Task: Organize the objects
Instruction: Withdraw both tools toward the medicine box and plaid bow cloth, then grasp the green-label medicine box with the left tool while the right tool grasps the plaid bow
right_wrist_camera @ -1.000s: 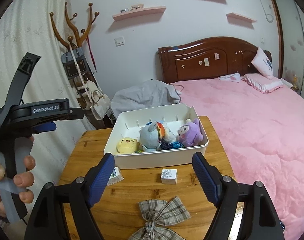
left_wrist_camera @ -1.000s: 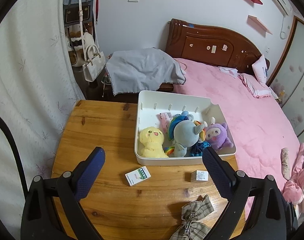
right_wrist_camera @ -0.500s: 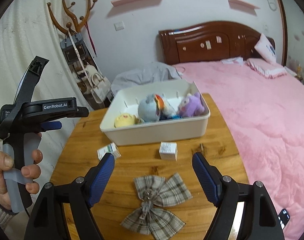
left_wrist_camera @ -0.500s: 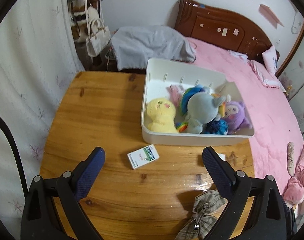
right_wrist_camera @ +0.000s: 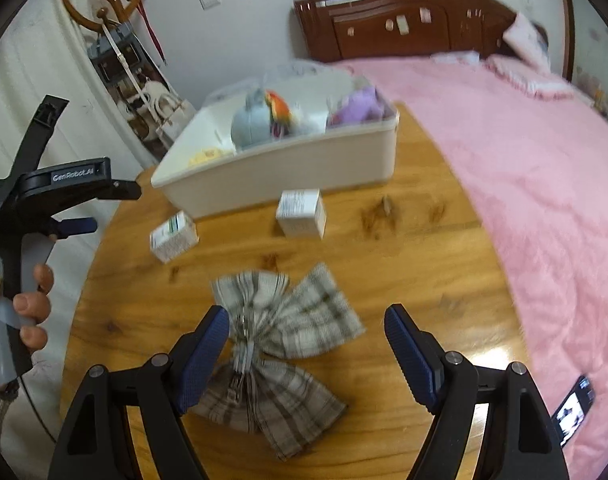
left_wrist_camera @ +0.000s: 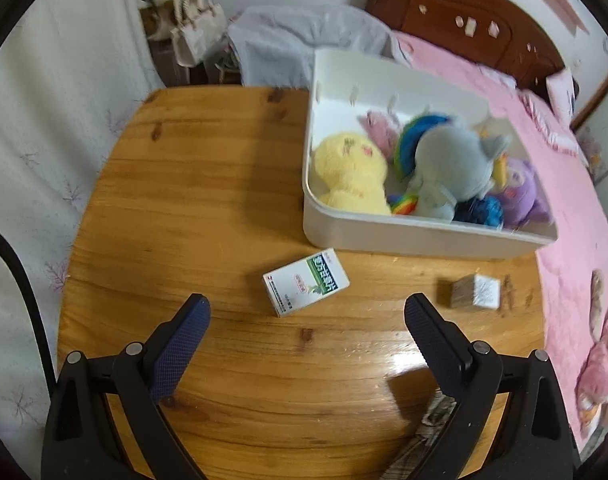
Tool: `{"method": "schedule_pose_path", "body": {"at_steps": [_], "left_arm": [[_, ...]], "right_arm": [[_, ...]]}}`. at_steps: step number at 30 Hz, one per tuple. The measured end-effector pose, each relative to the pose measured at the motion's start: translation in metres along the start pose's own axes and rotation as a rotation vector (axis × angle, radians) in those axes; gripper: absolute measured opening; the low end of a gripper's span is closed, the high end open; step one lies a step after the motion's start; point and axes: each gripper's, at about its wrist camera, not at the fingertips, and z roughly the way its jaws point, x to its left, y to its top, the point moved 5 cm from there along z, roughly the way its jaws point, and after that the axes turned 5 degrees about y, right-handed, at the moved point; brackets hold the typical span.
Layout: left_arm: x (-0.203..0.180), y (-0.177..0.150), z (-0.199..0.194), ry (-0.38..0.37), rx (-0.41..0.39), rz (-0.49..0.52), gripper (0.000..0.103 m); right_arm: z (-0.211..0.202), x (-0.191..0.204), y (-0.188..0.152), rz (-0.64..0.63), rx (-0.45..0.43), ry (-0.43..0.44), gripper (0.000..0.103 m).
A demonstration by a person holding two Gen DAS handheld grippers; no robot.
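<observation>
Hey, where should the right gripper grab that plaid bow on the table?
Probably at the pinched centre knot of the plaid bow, coming from above: it lies flat on the wooden table, and its loops are floppy cloth. The right gripper is open above it.

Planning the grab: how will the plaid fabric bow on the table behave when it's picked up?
The plaid bow is thin folded cloth, so it will probably droop. Its cinched middle looks like the firmest place to pinch. It lies flat and looks light, so a push would likely slide or bunch it.
</observation>
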Motion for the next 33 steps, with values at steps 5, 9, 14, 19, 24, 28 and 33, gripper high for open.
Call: {"method": "schedule_pose_path", "body": {"at_steps": [5,9,14,19,24,28,33], "left_arm": [[-0.010,-0.004,0.023,0.030,0.008,0.138,0.098],[-0.019,-0.003,0.034,0.048,-0.007,0.294,0.098],[-0.019,-0.006,0.053,0.065,0.018,0.405,0.098],[-0.017,-0.009,0.070,0.112,0.034,0.452,0.098],[-0.019,-0.008,0.079,0.141,0.034,0.470,0.097],[-0.025,-0.011,0.080,0.147,0.025,0.504,0.090],[-0.037,-0.016,0.074,0.125,0.009,0.542,0.072]], "right_arm": [[0.014,0.002,-0.014,-0.005,0.054,0.056,0.081],[0.027,0.005,-0.020,0.011,0.091,0.079,0.081],[0.051,0.010,-0.025,0.029,0.137,0.082,0.081],[0.065,0.017,-0.028,0.001,0.152,0.052,0.081],[0.069,0.027,-0.030,-0.064,0.156,0.005,0.082],[0.072,0.036,-0.036,-0.151,0.161,-0.065,0.082],[0.074,0.043,-0.044,-0.223,0.153,-0.127,0.082]]}}
